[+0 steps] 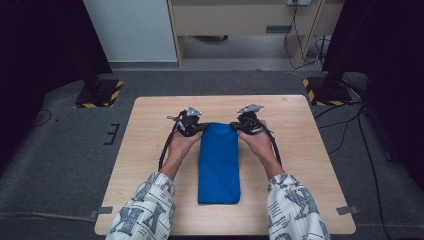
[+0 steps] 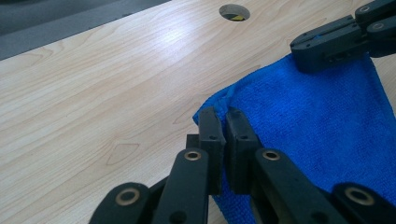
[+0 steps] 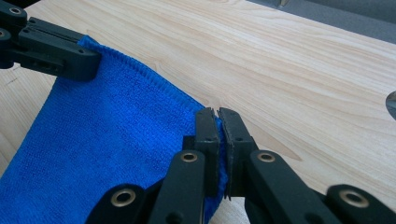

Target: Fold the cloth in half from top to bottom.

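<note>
Right now the left gripper (image 1: 202,128) and right gripper (image 1: 233,126) are each pinching a far corner of the blue cloth (image 1: 219,162), which is lying folded lengthwise mid-worktop (image 1: 150,150). Both are biting only the hem, so a layer is likely slipping free if one hand is lifting unevenly.

Right gripper (image 3: 218,122) black jaws pinched tight on near corner of the blue terry microfibre cloth (image 3: 107,144), fabric sandwiched between the pads. Cloth flat on the light wood-grain tabletop (image 3: 299,70), stitched hem running up-left. Left gripper (image 3: 95,58) clamped on the far corner, top left.
</note>
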Action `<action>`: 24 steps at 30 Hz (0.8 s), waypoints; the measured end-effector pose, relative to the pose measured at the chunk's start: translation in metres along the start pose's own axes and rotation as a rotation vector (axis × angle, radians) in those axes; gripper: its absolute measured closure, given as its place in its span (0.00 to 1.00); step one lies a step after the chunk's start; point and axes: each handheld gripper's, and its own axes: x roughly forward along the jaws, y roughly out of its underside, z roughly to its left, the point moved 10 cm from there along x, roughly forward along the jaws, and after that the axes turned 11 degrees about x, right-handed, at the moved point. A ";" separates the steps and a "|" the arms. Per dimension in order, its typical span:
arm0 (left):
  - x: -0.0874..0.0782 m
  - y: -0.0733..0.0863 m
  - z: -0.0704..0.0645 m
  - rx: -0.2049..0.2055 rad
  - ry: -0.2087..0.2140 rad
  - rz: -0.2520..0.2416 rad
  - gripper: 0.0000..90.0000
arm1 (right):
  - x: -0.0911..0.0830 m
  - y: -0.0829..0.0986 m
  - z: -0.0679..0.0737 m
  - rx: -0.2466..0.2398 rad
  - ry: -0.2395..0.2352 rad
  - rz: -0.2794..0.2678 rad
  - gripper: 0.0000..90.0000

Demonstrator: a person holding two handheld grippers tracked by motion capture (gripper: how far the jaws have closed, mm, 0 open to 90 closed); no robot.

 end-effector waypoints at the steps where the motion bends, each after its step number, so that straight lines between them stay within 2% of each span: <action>1: 0.000 -0.001 0.000 -0.003 -0.001 -0.004 0.96 | 0.000 -0.001 0.000 -0.005 0.001 0.000 0.97; 24: -0.013 -0.015 0.006 0.009 -0.023 -0.046 0.96 | -0.011 -0.020 0.007 -0.008 0.001 -0.047 0.97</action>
